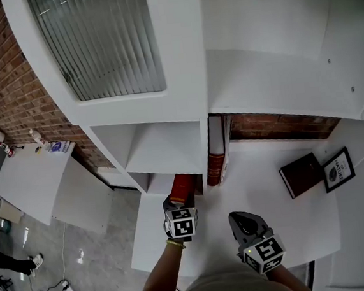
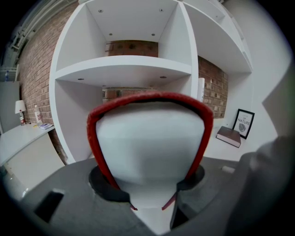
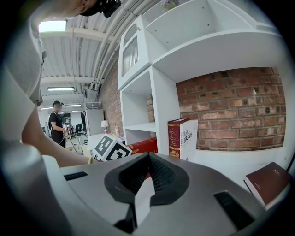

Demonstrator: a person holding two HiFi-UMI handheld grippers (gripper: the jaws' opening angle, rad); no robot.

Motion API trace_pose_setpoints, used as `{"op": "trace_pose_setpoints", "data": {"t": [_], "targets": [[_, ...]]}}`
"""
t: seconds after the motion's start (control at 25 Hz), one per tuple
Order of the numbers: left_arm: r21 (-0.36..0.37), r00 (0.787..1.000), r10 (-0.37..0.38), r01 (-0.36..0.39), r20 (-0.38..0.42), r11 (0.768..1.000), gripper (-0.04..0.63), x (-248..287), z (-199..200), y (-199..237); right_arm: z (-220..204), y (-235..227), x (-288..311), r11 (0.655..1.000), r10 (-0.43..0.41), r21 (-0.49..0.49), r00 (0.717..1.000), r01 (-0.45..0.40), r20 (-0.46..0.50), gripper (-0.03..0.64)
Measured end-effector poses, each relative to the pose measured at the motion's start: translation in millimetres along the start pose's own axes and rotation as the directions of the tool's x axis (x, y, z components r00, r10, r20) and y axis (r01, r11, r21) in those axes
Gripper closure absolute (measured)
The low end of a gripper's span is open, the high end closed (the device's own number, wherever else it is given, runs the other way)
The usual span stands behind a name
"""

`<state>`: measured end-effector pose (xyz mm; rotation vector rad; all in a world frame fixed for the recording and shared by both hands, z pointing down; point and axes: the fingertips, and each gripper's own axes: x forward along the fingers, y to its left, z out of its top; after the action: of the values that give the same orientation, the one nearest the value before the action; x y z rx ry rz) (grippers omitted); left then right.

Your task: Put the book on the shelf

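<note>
A red-covered book [image 1: 182,187] with white pages [image 2: 150,138] is clamped between the jaws of my left gripper [image 1: 179,204], spine up. It is held in front of the lower cubby of the white shelf unit [image 1: 163,151]. In the right gripper view the same red book [image 3: 144,146] sticks out past the left gripper's marker cube [image 3: 110,148]. My right gripper [image 1: 241,220] hovers over the white counter, jaws together with nothing in them [image 3: 148,159]. A red-spined book [image 1: 216,156] stands upright against the shelf's divider.
A dark brown book [image 1: 300,175] lies flat on the counter [image 1: 256,179] beside a framed picture [image 1: 338,169] leaning on the right wall. A low white table [image 1: 38,184] with a bottle is at the left. A person [image 3: 59,129] stands far back.
</note>
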<state>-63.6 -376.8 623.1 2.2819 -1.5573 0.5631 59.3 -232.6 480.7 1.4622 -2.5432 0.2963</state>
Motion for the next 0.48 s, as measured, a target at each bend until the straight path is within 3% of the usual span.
{"op": "trace_pose_setpoints", "data": {"t": [0.48], "targets": [[0.020,1.000,0.002,-0.002,-0.013,1.000,0.359,18,3,-2,-3,-7,-2,1.000,-0.023,-0.004,1.000,0.023,-0.009,0.611]]}}
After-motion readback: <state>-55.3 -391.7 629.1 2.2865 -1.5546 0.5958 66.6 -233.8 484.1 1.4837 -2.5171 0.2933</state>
